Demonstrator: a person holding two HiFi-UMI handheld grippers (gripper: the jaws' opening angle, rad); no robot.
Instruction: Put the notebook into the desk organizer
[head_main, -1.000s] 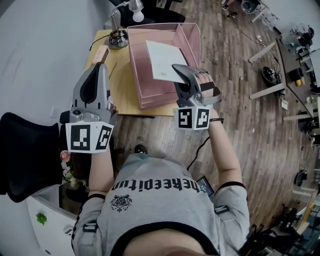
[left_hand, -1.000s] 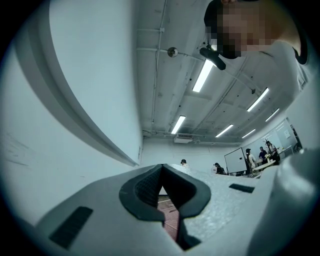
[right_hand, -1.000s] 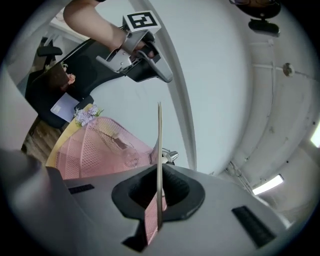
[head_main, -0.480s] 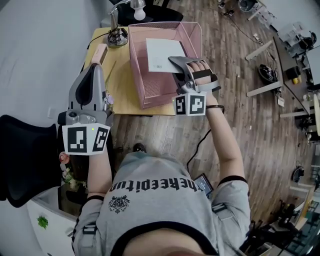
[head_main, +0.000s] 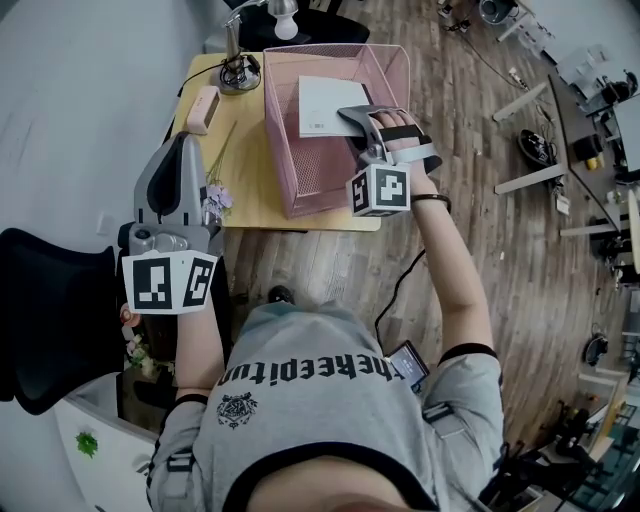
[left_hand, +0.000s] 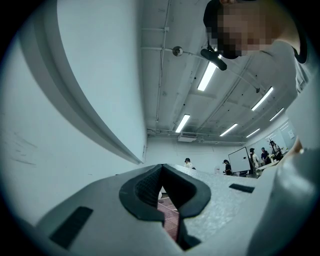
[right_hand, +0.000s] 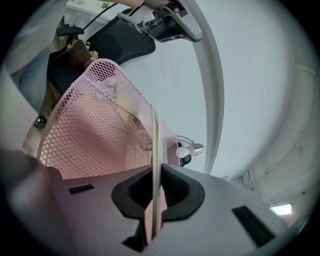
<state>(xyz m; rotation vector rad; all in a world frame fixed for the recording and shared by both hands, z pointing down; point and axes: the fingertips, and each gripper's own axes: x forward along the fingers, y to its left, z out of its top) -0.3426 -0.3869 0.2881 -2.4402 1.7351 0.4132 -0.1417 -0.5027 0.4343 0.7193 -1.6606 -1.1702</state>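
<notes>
The notebook (head_main: 325, 105) is pinched at its lower right corner by the right gripper (head_main: 350, 118), upper centre of the head view, inside the outline of the pink mesh organizer (head_main: 290, 150). In the right gripper view the notebook (right_hand: 155, 150) is seen edge-on, clamped between the pads, with mesh behind it. Whether it already rests on the organizer's bottom cannot be told.

The left gripper (head_main: 182, 145) is held at the left of the frame, apart from the desk (head_main: 245, 180). Its jaws are pressed together on nothing.

Several risks are judged from here:
- Only a thin corner is gripped, so the notebook could pivot or sag and its far edge could be caught on the mesh.
- If it is released while tilted, it could be left leaning on a wall rather than lying flat.
- The gripper body sits close to the organizer's right wall. If that wall were knocked, the light organizer could be pushed along the desk, whose near edge lies just below it in the frame.
</notes>
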